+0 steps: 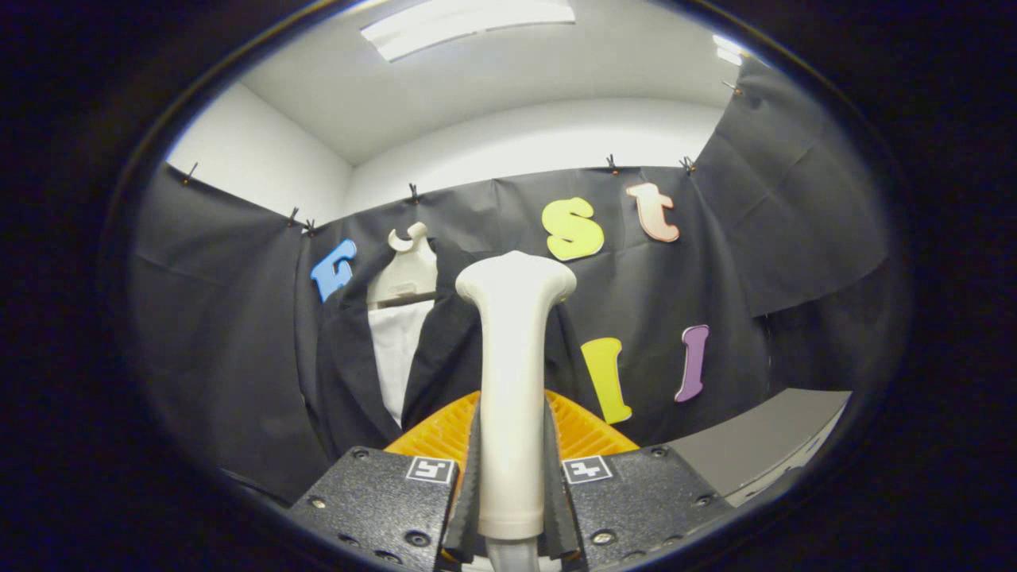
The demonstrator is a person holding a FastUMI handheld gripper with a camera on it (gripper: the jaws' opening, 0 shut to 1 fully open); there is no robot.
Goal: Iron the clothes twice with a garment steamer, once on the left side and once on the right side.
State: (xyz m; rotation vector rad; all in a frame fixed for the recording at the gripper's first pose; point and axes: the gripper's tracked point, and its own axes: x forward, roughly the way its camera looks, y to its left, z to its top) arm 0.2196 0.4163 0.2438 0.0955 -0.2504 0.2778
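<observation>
The gripper [512, 496] is seen closed on the cream-white plastic handle of the garment steamer [512, 373]; both fingers [469, 485] are pressed against the handle's sides, one at 9 o'clock and one at 3 o'clock of it. The steamer is held upright between the fingers, its rounded, widened head at 12 o'clock, risen well above the fingertips. A pale hose or cord stub is noted at the handle's base, at 6 o'clock. Just behind the handle, an orange ribbed plastic part [576, 429] is observed fanning out to both sides; what it belongs to cannot be told. Beyond the fingers, at about 11 o'clock of the steamer head, a black jacket over a white shirt [349, 357] is seen hanging on a cream-white plastic hanger [405, 274] against the black cloth wall. The jacket's right lapel appears just beside the steamer handle, partly hidden behind it; whether the head touches the cloth cannot be told. A grey flat surface [763, 437] is recorded at 4 o'clock of the steamer, low against the wall.
</observation>
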